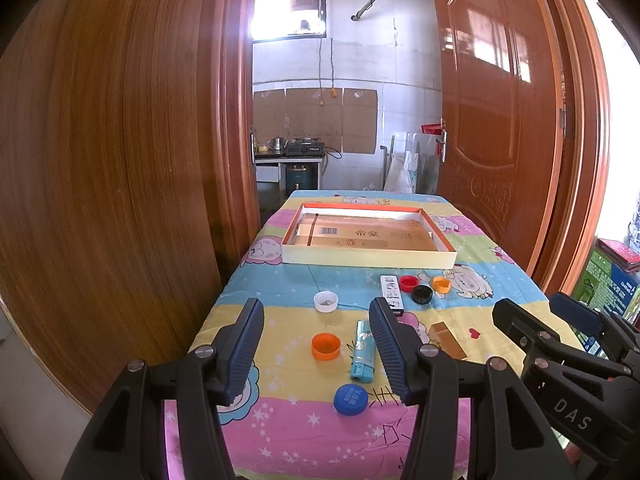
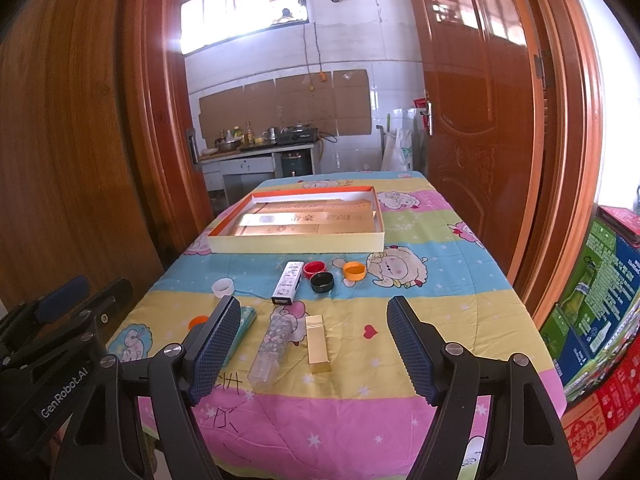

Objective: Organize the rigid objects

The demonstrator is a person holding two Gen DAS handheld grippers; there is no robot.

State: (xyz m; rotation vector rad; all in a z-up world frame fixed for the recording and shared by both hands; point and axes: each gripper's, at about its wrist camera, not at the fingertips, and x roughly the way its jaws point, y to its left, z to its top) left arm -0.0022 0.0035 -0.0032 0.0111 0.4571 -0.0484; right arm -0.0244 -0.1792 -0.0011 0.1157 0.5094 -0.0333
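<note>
A shallow cardboard tray (image 1: 368,258) (image 2: 296,242) lies at the far end of the table. In front of it lie a white box (image 1: 390,288) (image 2: 289,282), red (image 1: 409,282) (image 2: 314,268), black (image 1: 422,293) (image 2: 322,282) and orange (image 1: 441,284) (image 2: 354,270) caps, a white cap (image 1: 325,301) (image 2: 223,287), an orange cap (image 1: 326,346), a teal lighter (image 1: 362,350), a blue cap (image 1: 351,399), a gold box (image 1: 448,340) (image 2: 317,344) and a clear patterned box (image 2: 274,346). My left gripper (image 1: 316,310) and right gripper (image 2: 314,308) hover open above the near items, holding nothing.
The table carries a cartoon-print cloth (image 1: 280,280) (image 2: 440,280). A wooden wall panel (image 1: 120,160) stands left, an open wooden door (image 1: 500,120) right. Printed cartons (image 2: 600,292) are stacked at the right side. A kitchen counter (image 2: 256,152) lies beyond the doorway.
</note>
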